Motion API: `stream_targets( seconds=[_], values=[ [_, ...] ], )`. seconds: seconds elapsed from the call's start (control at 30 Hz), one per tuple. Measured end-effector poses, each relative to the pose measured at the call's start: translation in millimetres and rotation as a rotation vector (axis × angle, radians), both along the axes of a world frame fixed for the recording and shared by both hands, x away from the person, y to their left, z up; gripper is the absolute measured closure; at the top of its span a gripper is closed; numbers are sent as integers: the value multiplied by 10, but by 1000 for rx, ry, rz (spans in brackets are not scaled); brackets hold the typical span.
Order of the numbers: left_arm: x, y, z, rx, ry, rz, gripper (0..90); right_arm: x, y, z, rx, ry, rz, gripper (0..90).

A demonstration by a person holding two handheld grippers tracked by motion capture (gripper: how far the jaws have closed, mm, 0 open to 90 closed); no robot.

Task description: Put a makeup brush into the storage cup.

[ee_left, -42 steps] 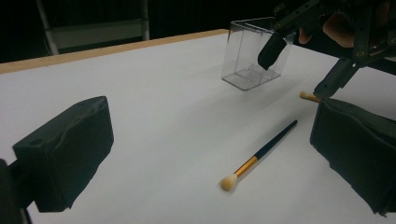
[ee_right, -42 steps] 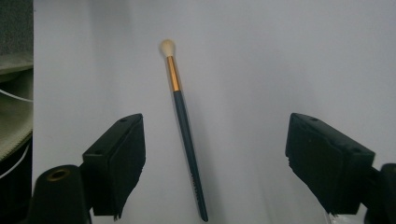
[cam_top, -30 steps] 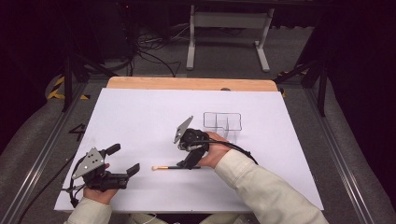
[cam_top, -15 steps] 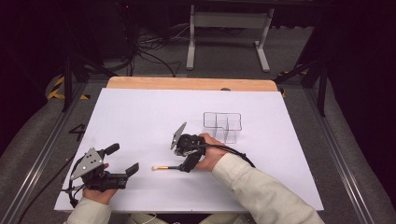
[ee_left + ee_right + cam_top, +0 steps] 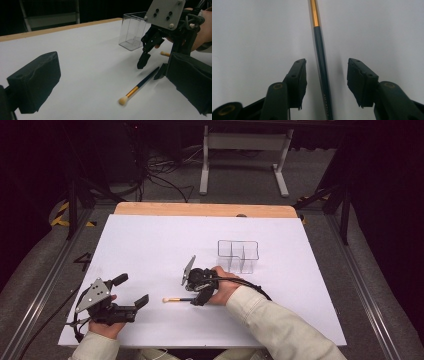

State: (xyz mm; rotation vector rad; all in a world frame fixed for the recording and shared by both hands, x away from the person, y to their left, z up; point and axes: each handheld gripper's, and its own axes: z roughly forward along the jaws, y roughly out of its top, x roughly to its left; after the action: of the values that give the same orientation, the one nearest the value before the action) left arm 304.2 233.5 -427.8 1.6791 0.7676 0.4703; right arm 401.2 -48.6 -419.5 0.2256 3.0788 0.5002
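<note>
Right gripper view puts my right gripper (image 5: 325, 75) open, its jaws straddling without touching the dark handle of the slim makeup brush with gold ferrule and pale tip (image 5: 322, 72) lying flat at lower centre; I judge it light, stiff and apt to roll, best pinched mid-handle. I count one brush for certain, one clear divided plastic box (image 5: 238, 255), and my left gripper (image 5: 131, 293) spread open, empty, lower left.

Left claw (image 5: 134, 291) and right claw (image 5: 326, 77) both gape, jaws apart.

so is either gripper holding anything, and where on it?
Nothing held. Right gripper is open astride the brush handle, pads apart from it. Left gripper open.
</note>
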Motion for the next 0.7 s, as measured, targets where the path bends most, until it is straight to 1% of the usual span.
stream_targets(
  seconds=[0.27, 0.37, 0.47, 0.7],
  values=[
    [1, 0, -1, 0, 1, 2, 4, -13, 38, -24, -25, 0, 23, 595],
    [2, -1, -2, 2, 2, 3, 4, -18, 53, -38, -31, -3, 41, 648],
    [4, 3, -1, 7, 4, 1, 4, -36, 72, -50, -57, 3, 48, 687],
    [4, -2, -3, 5, 4, 4, 4, -45, 109, -59, -79, -1, 65, 737]
  ],
)
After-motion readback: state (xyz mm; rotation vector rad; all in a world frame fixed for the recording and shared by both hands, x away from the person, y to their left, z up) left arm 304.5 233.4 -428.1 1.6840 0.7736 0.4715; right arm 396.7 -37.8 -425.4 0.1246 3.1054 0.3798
